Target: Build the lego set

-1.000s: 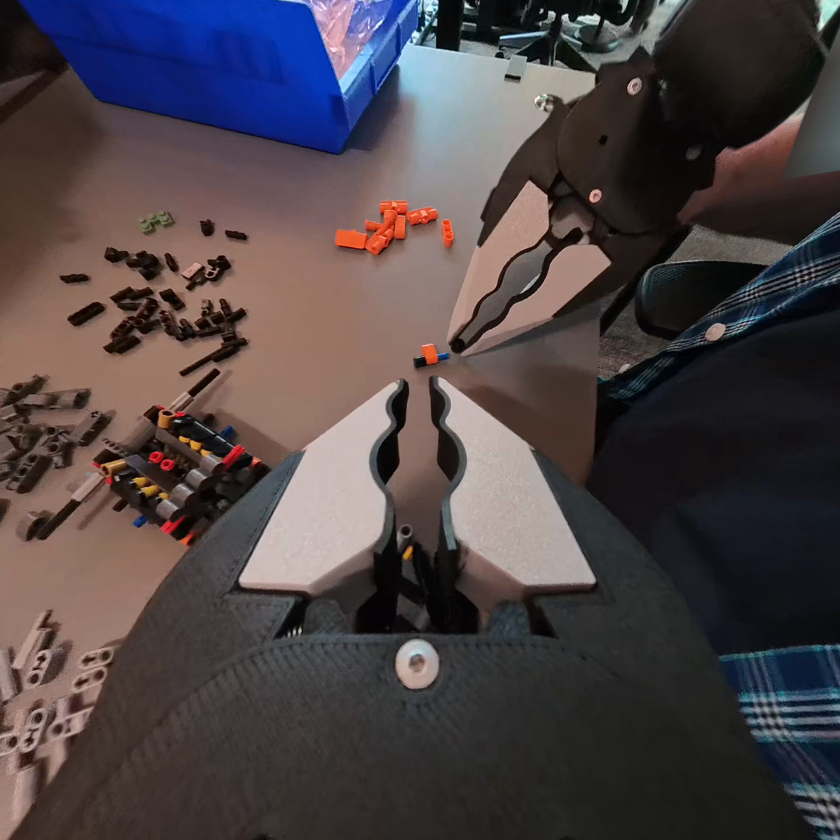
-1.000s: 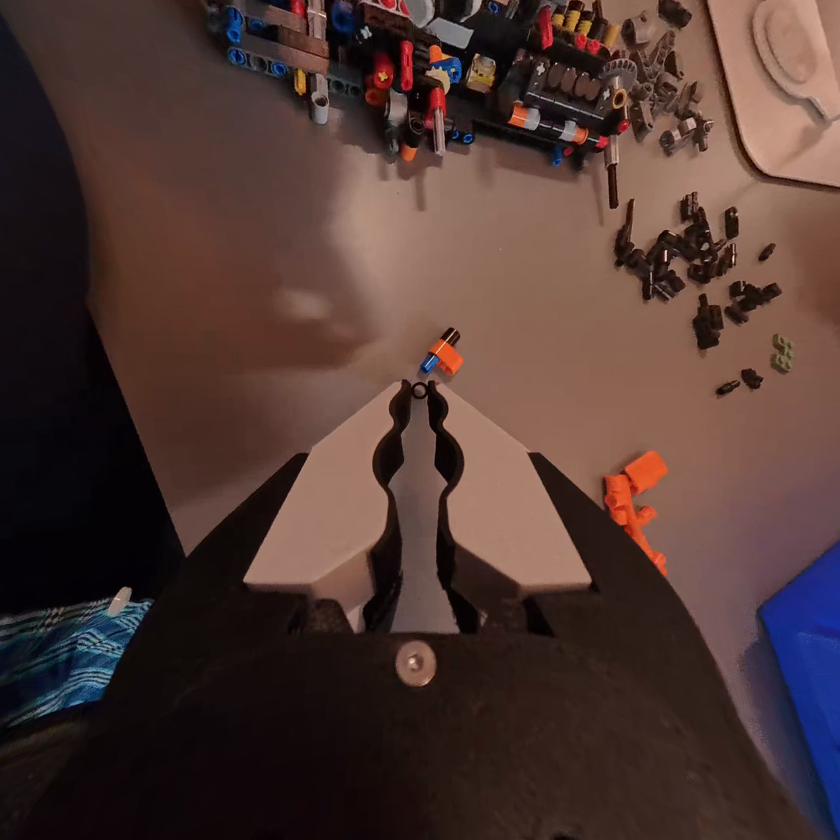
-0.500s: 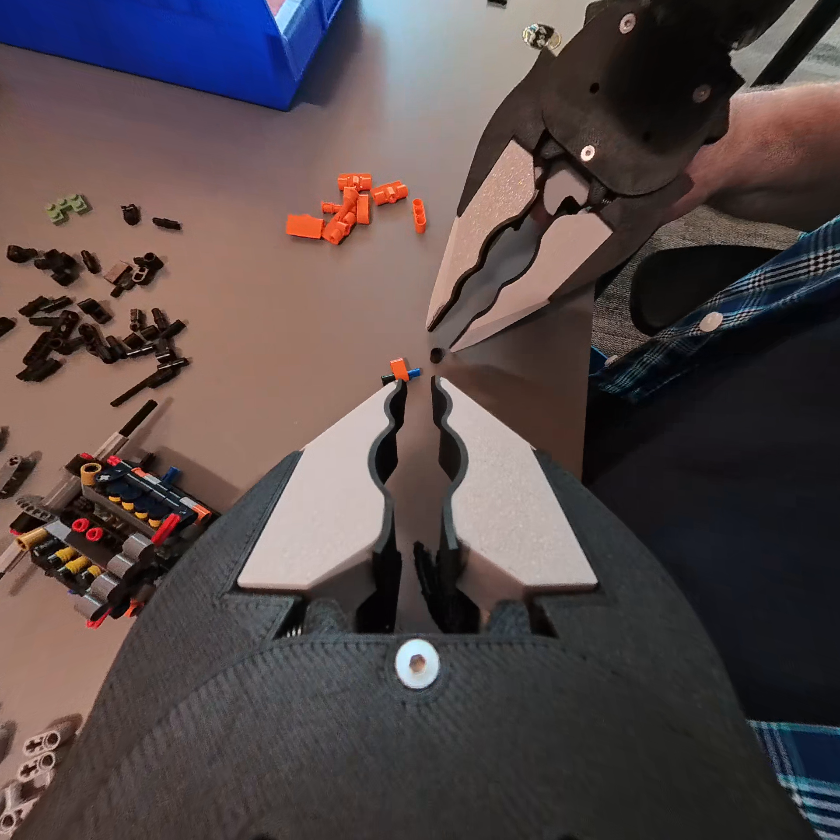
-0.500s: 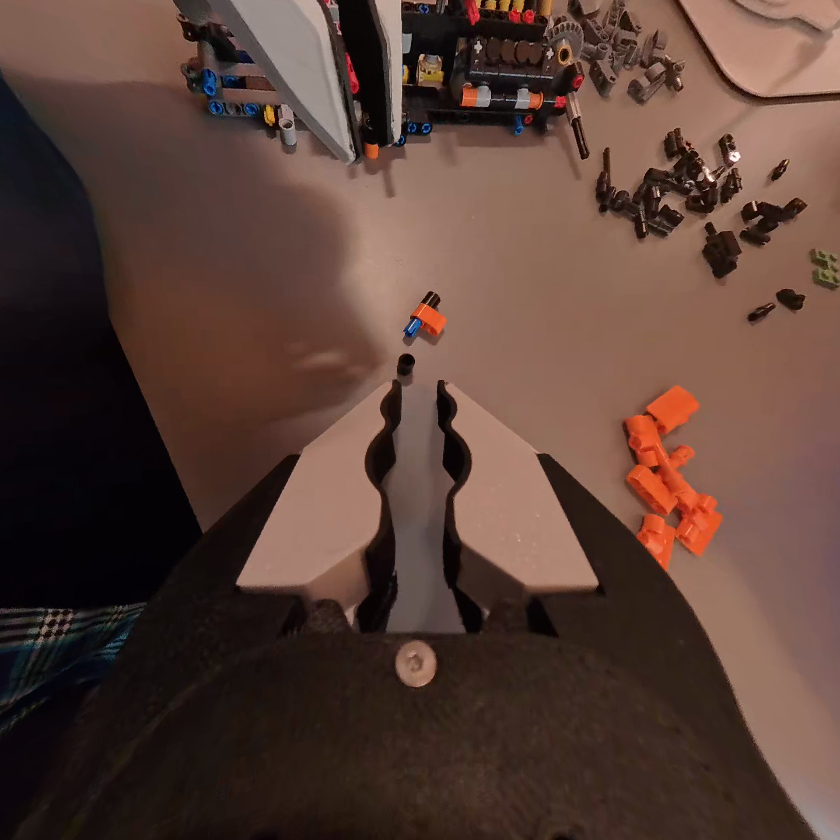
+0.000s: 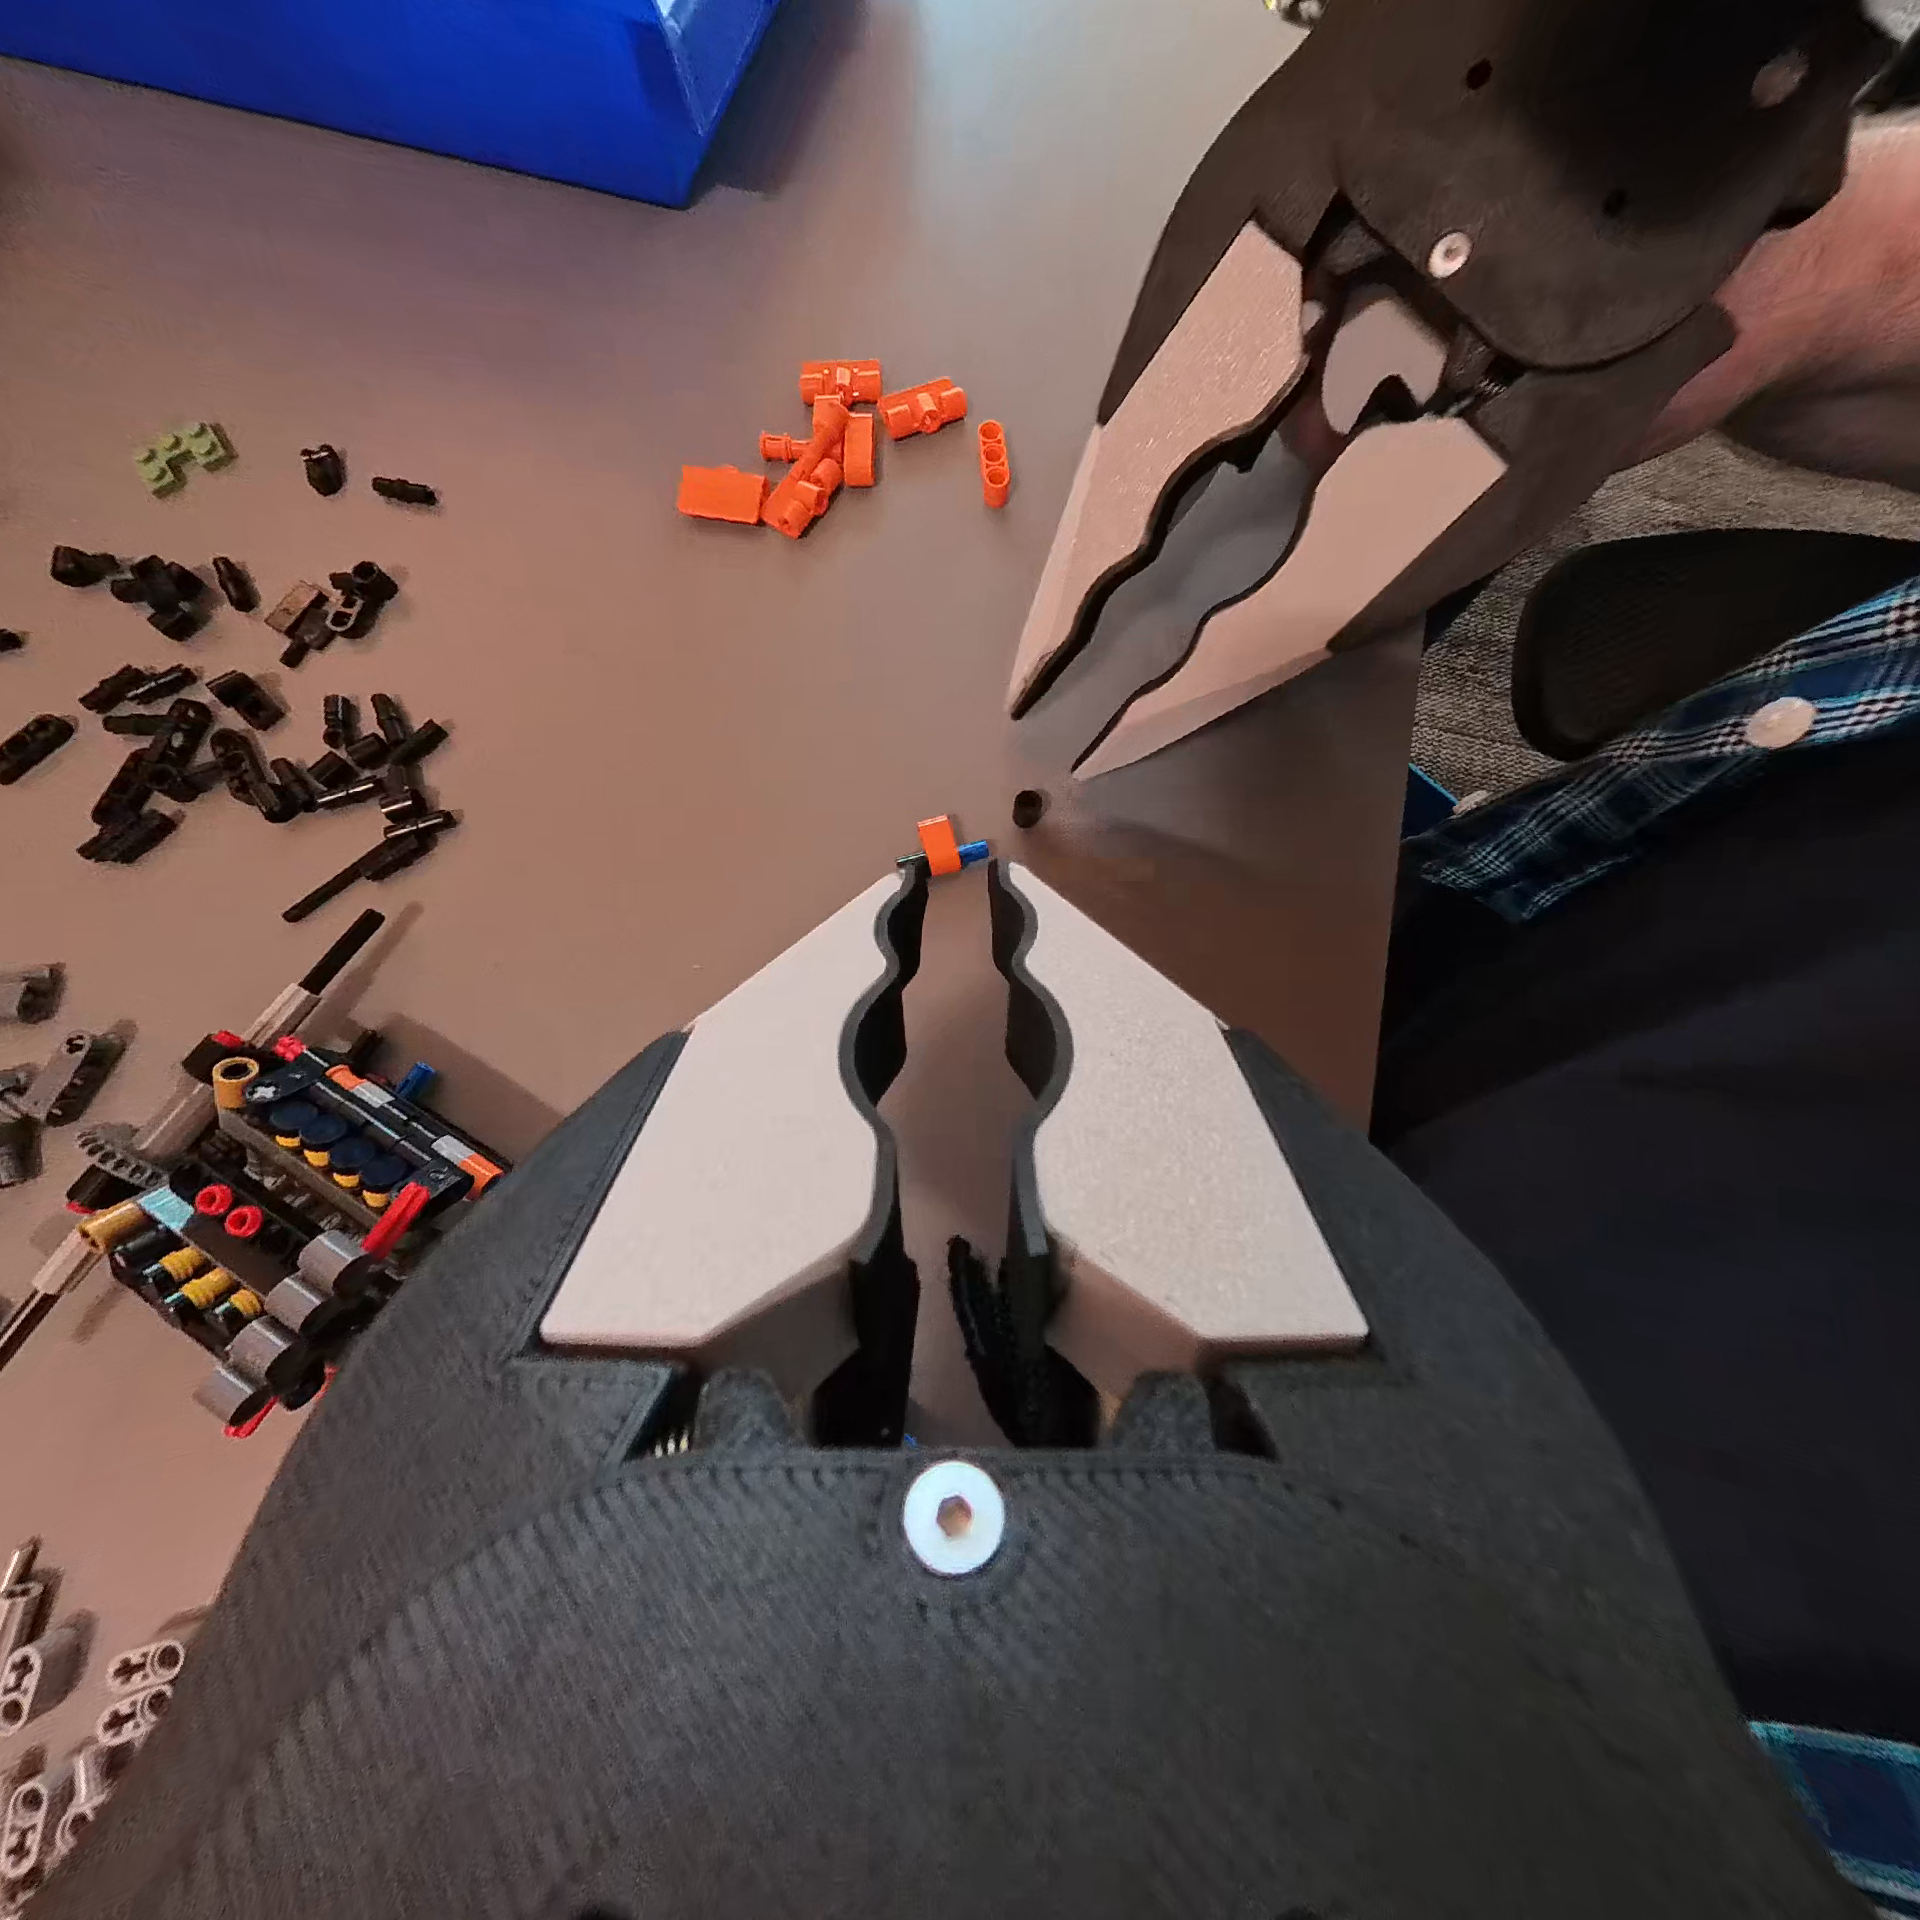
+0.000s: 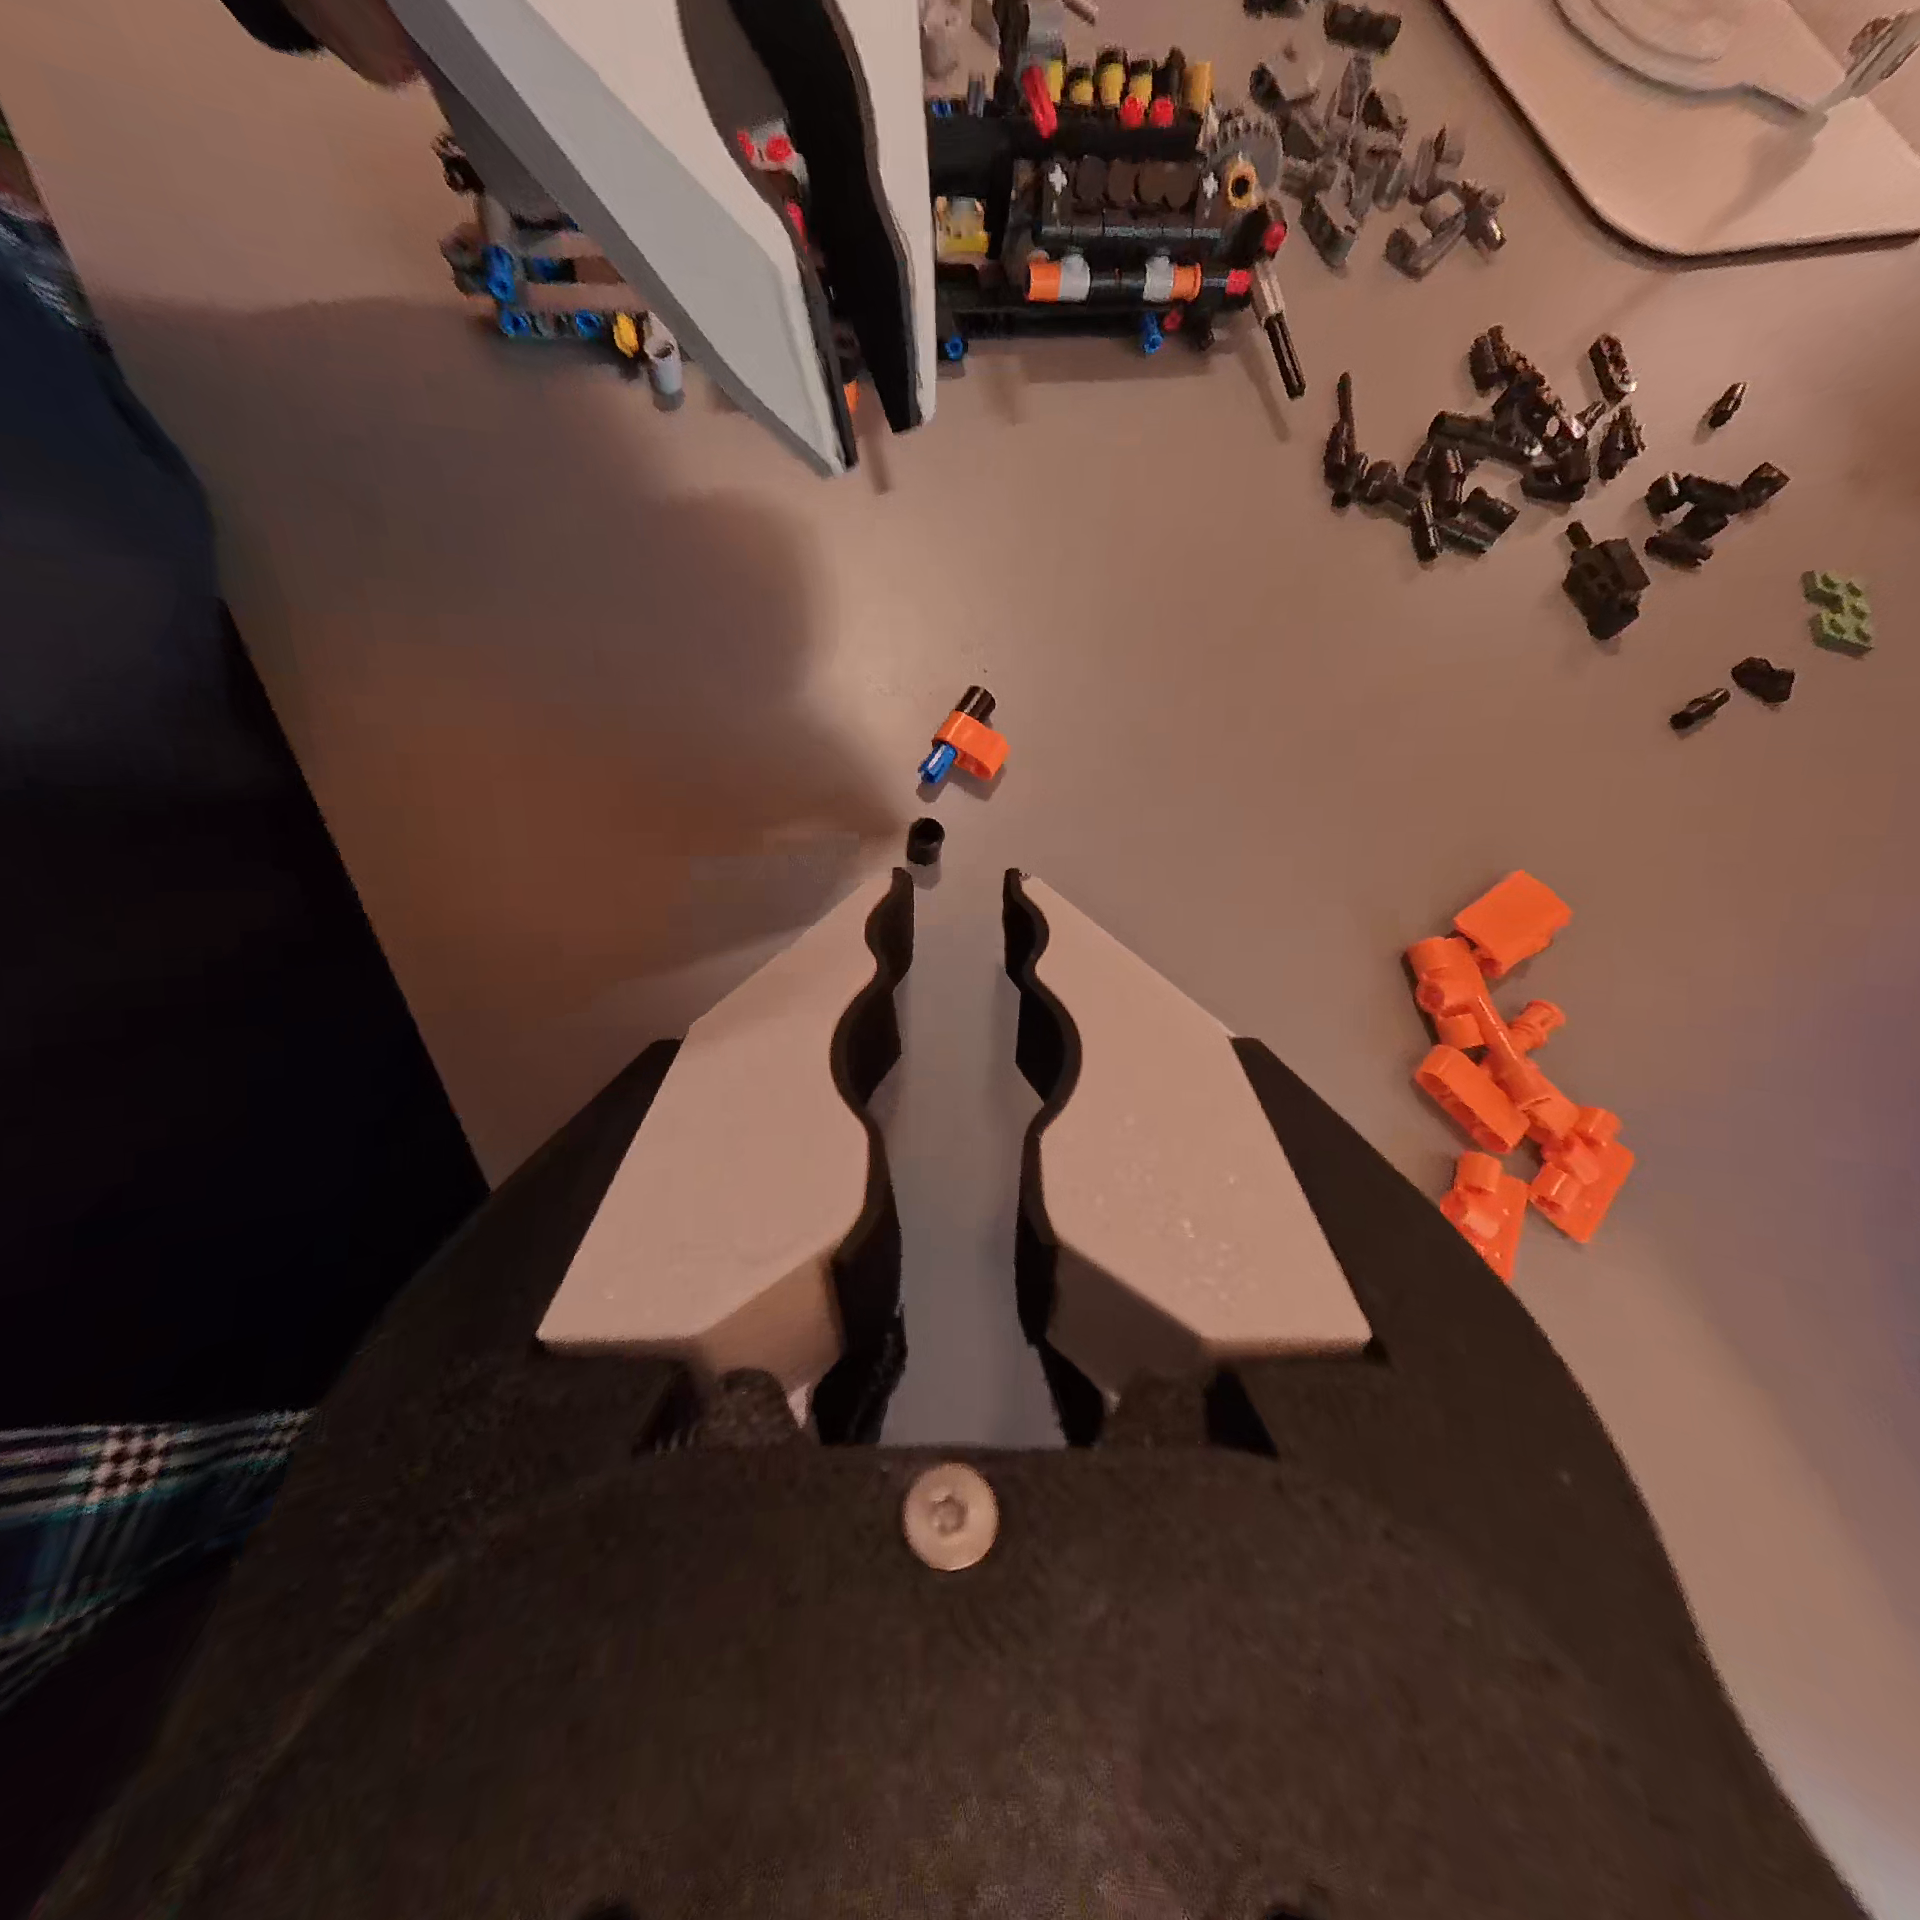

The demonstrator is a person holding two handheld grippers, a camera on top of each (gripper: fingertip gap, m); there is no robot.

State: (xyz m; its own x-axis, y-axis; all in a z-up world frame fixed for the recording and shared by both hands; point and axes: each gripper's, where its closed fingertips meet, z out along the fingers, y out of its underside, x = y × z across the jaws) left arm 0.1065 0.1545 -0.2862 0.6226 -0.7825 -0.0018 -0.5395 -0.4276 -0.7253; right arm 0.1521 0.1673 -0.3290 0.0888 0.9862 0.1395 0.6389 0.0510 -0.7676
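Note:
A small orange piece with a blue and black pin (image 5: 940,844) lies on the brown table, just past the tips of my left gripper (image 5: 948,883), which is open and empty. A tiny black bush (image 5: 1027,807) lies to its right. My right gripper (image 6: 956,883) is open and empty, with the black bush (image 6: 925,840) just ahead of its left fingertip and the orange piece (image 6: 971,743) beyond. The right gripper (image 5: 1051,740) shows in the left wrist view pointing down at the bush. The left gripper (image 6: 873,442) shows at the top of the right wrist view, apart from the orange piece.
A partly built assembly (image 5: 281,1174) (image 6: 1122,229) sits on the table. A heap of orange pieces (image 5: 831,447) (image 6: 1507,1070), scattered black pieces (image 5: 239,727) (image 6: 1507,457), a green piece (image 5: 185,454) and grey pieces (image 5: 62,1683) lie around. A blue bin (image 5: 416,83) stands behind. The table edge (image 5: 1392,935) adjoins a person's clothing. My right fingertips sit around 7 cm from my left ones. The orange piece (image 6: 971,743) sits 4 cm or so from the ends of my right fingers. The left camera catches it too, in the left wrist view (image 5: 944,835).
My right gripper opened, let go of the black bush onto the table and drew back. My left gripper moved forward to the orange piece.

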